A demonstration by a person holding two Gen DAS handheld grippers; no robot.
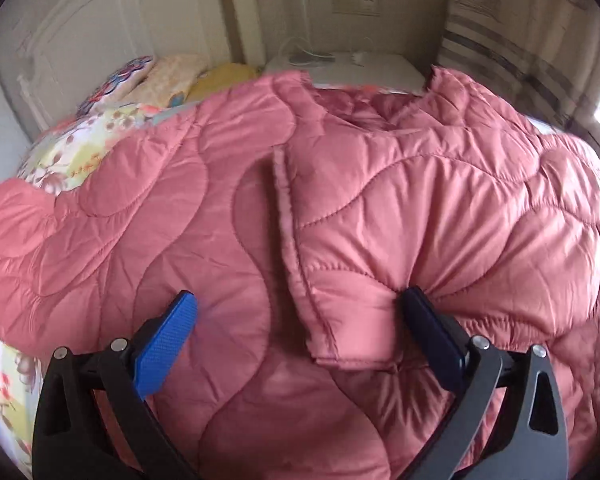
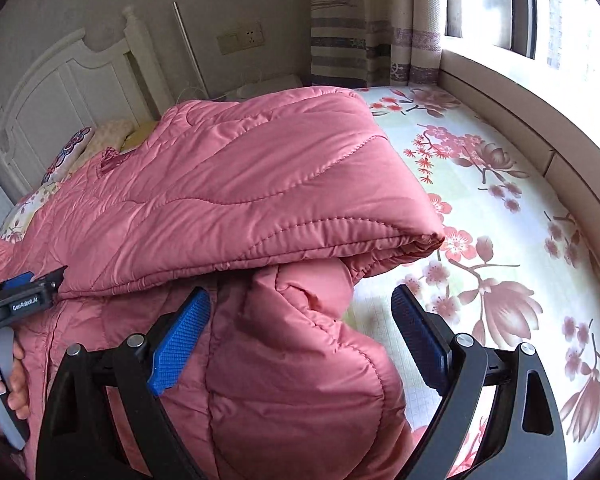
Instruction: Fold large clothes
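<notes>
Folding a pink quilted coat on the flowered bed sheet, a person holds both grippers wide and empty; the left gripper should pinch the folded panel's hem squarely, the right gripper tucking the sleeve flat.

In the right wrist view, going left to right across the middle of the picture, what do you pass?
The hand holding the left gripper at the left edge → pink quilted coat, one part folded over → floral bedsheet → padded ledge under the window.
</notes>
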